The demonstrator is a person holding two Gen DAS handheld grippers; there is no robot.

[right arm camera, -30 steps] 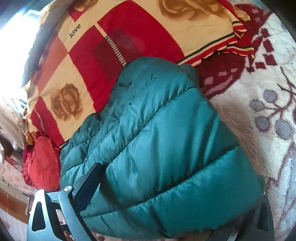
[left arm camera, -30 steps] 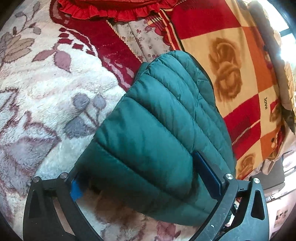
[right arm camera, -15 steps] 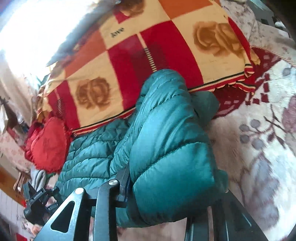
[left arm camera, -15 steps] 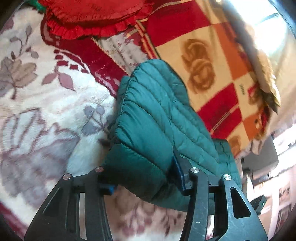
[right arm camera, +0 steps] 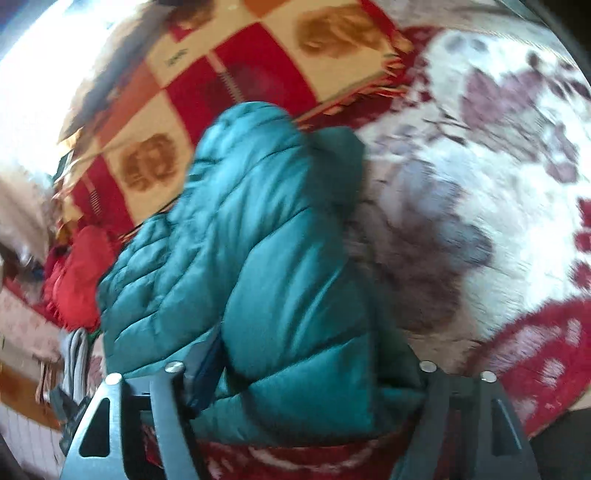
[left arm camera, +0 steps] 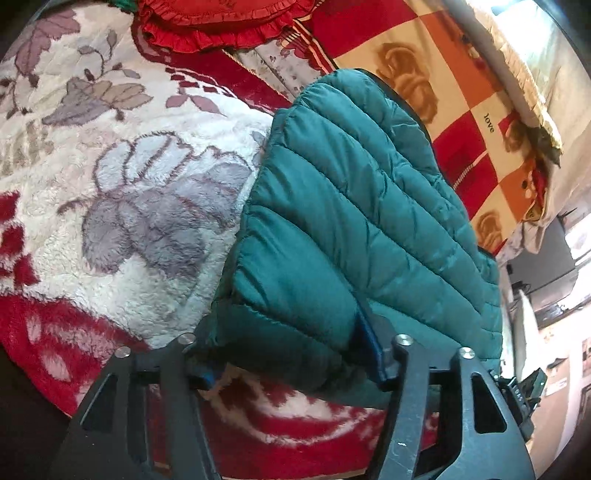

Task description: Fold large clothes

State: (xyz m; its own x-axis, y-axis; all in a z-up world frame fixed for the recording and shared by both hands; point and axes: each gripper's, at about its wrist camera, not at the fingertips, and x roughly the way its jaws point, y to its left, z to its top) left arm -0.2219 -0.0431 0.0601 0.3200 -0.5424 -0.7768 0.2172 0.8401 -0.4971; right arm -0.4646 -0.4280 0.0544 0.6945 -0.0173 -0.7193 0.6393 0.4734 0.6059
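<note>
Both wrist views sit close behind the teal jacket [left arm camera: 354,229] [right arm camera: 266,258] – from opposite ends – sharing it and the checked blanket [left arm camera: 458,122] [right arm camera: 229,74] beyond.

Ahead of the tongs lie a plush white-and-red floral blanket [left arm camera: 122,206], a red-and-cream checked rose-print blanket [left arm camera: 458,92] and a frilled red cushion [left arm camera: 221,18].

jacket [left arm camera: 354,221]: teal, quilted | blanket [left arm camera: 122,192]: white/red, grey floral | bedspread [left arm camera: 461,122]: red/cream/orange checks, brown roses | cushion [left arm camera: 221,18]: red
</note>
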